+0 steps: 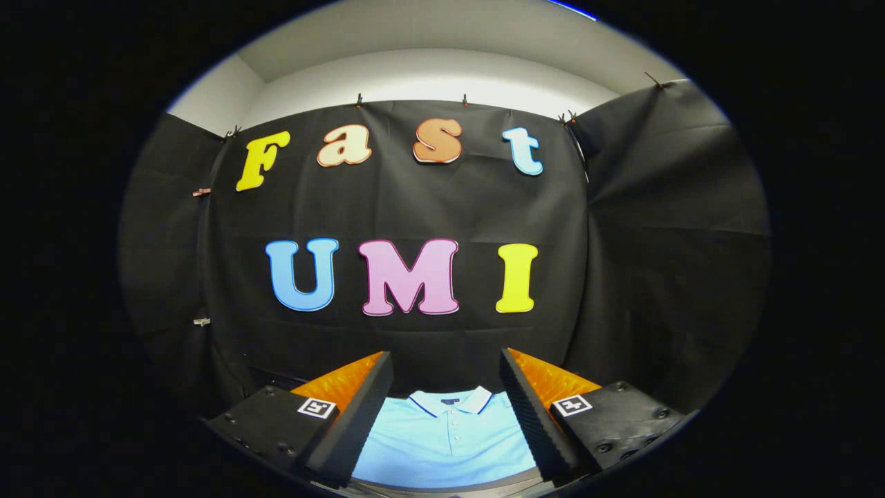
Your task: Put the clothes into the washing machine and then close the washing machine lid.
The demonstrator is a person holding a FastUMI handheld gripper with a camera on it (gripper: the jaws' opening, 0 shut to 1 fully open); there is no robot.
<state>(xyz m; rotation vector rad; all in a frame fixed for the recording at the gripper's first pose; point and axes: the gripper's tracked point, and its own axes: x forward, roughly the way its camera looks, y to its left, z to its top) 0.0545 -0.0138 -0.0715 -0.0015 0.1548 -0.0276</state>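
The claw [446,387] stands spread, and its fingers [359,408] cover both sides of the light blue polo shirt [446,439], hiding the sleeves. The shirt's lower part is cut off below the fingers.

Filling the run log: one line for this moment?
gripper: open, holding nothing | light blue polo shirt: lying flat, seen between the fingers, untouched | stage: before pickup

You face a black cloth wall [429,207] clipped along its top edge, with another black panel [671,228] angling in at three o'clock. Toward twelve o'clock, a pale wall [429,76] above catches bright light.
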